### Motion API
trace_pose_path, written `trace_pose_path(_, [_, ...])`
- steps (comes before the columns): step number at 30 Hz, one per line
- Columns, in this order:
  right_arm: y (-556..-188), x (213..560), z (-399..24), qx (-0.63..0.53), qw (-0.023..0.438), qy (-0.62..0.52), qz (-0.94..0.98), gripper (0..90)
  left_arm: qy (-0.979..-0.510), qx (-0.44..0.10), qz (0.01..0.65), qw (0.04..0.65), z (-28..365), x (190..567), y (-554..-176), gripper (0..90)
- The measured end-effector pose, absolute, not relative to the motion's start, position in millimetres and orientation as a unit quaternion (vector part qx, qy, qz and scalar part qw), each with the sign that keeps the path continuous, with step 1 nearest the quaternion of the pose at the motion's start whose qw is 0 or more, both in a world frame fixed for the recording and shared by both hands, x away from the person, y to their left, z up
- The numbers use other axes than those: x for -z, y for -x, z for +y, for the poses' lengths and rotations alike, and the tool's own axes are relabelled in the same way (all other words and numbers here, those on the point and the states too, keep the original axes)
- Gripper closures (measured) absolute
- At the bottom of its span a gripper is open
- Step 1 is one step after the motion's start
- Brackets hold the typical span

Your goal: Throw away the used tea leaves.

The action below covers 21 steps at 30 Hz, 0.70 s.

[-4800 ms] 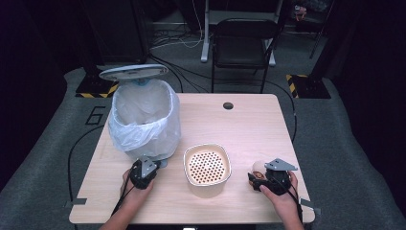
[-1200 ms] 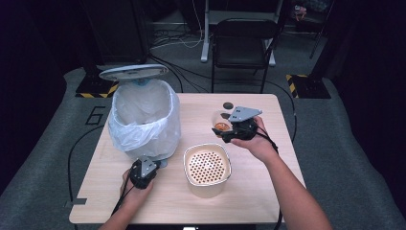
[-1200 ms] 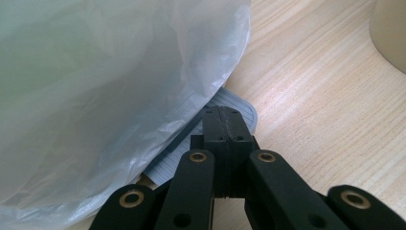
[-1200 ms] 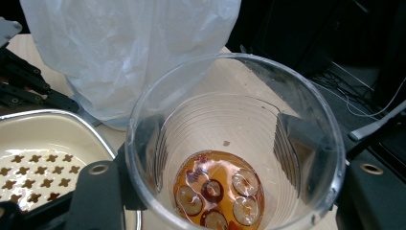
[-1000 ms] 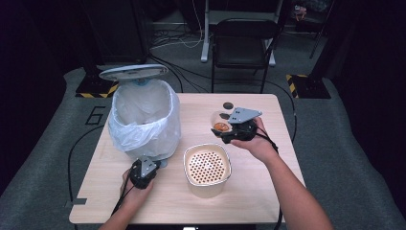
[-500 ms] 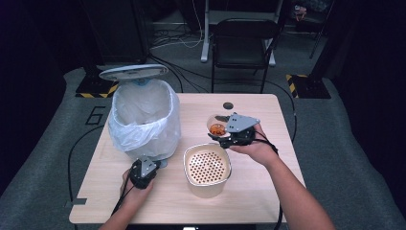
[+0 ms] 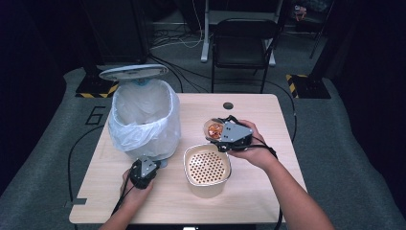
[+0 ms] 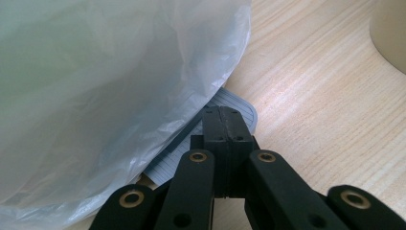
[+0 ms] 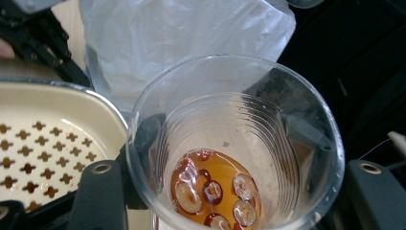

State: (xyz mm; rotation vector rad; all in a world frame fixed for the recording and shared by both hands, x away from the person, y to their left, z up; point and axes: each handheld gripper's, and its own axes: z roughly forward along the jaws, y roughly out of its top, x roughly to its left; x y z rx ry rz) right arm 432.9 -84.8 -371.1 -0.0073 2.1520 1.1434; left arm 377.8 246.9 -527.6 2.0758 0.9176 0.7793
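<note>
We hold the cup (image 7: pixel 215 130) clamped in our right hand-held gripper (image 7: pixel 229 136), above the desk (image 7: pixel 268 120), at one o'clock from the strainer (image 7: pixel 207 167). Amber liquid with round slices sits in its bottom. Our left hand-held gripper (image 7: pixel 143 171) rests at six o'clock from the bin (image 7: pixel 143 120), jaws together, tips by the bin's pedal (image 8: pixel 230 103).

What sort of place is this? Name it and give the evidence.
Probably a lab or studio set up for recording, not a kitchen: a lone wooden table on grey carpet, cables trailing across the floor, black-and-yellow floor markers, dark surroundings.
</note>
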Motion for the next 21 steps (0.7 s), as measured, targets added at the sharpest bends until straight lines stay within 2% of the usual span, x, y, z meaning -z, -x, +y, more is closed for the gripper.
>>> trace_pose_path(16, [-409,386,-75,-0.389,0.408,0.069,0.823,37.2,-0.806,-0.304,0.356,0.363,247,528,-378,90.0])
trace_pose_path(21, [-403,389,-74,-0.362,0.453,0.095,0.809,37.2,-0.806,-0.304,0.356,0.363,247,528,-378,90.0])
